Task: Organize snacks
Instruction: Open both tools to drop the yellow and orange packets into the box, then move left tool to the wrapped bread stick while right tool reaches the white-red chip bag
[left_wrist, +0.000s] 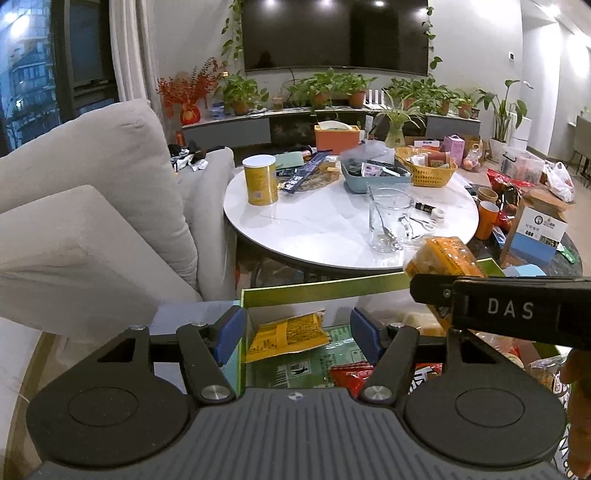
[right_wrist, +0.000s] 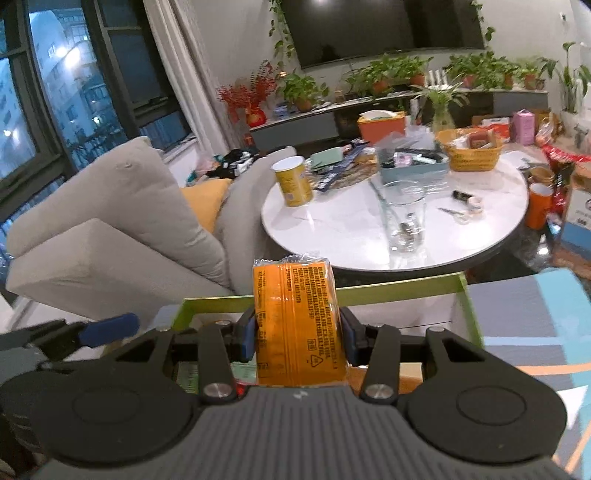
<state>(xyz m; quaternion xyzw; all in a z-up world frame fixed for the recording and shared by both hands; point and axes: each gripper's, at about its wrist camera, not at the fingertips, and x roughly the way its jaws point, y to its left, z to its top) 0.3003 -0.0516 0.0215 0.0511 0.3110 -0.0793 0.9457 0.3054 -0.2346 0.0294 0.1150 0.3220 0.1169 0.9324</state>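
Observation:
My right gripper (right_wrist: 297, 334) is shut on an orange snack packet (right_wrist: 299, 325) and holds it upright above the green-walled box (right_wrist: 399, 286). In the left wrist view the same packet (left_wrist: 445, 254) shows at the right, above the black body of the right gripper (left_wrist: 509, 308). My left gripper (left_wrist: 297, 332) is open and empty over the green box (left_wrist: 325, 286). Inside the box lie a yellow snack packet (left_wrist: 288, 334), a green packet (left_wrist: 314, 363) and a red packet (left_wrist: 351, 374).
A round white table (left_wrist: 325, 225) stands beyond the box with a yellow can (left_wrist: 259, 180), a glass mug (left_wrist: 389, 219), a blue tray (left_wrist: 373, 171) and a yellow basket (left_wrist: 424, 166). A grey sofa (left_wrist: 92, 206) is at the left. Boxes and cups (left_wrist: 487, 218) crowd the right.

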